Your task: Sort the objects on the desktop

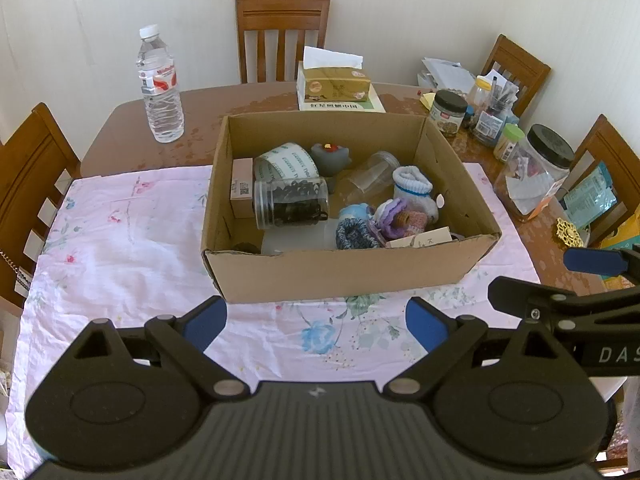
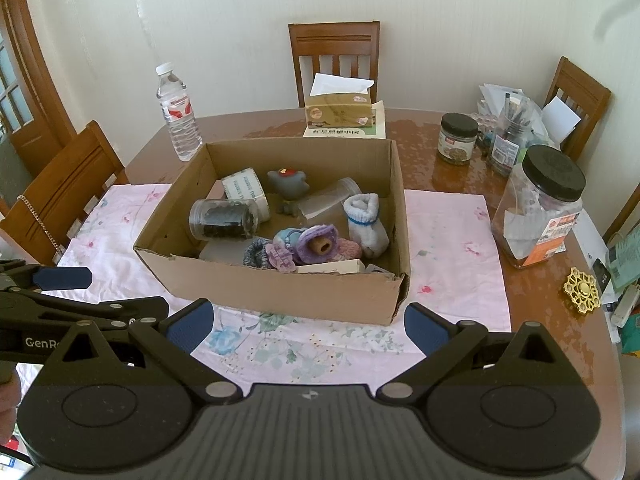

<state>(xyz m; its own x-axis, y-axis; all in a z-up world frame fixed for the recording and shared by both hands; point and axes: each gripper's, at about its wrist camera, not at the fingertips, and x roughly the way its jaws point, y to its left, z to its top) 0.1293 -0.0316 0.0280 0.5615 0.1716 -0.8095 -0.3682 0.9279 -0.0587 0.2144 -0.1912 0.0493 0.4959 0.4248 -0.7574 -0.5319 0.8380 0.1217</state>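
Observation:
An open cardboard box (image 1: pixel 340 276) (image 2: pixel 280 288) stands on a pink floral cloth (image 1: pixel 120 248) (image 2: pixel 452 232). It holds a jar of dark beads (image 1: pixel 292 202) (image 2: pixel 224 218), a tape roll (image 1: pixel 286 160), a grey toy (image 1: pixel 332 156) (image 2: pixel 288 184), a clear cup (image 1: pixel 368 176), a white sock (image 1: pixel 414 184) (image 2: pixel 366 216) and knitted purple pieces (image 2: pixel 316 244). My left gripper (image 1: pixel 316 322) is open and empty, near the box's front wall. My right gripper (image 2: pixel 308 326) is open and empty, also before the box.
A water bottle (image 1: pixel 160 84) (image 2: pixel 180 116) stands behind the box at left. A tissue box (image 1: pixel 336 82) (image 2: pixel 340 110) is at the back. Jars (image 1: pixel 536 172) (image 2: pixel 540 208) and a pen cup (image 2: pixel 510 136) crowd the right side. Wooden chairs surround the table.

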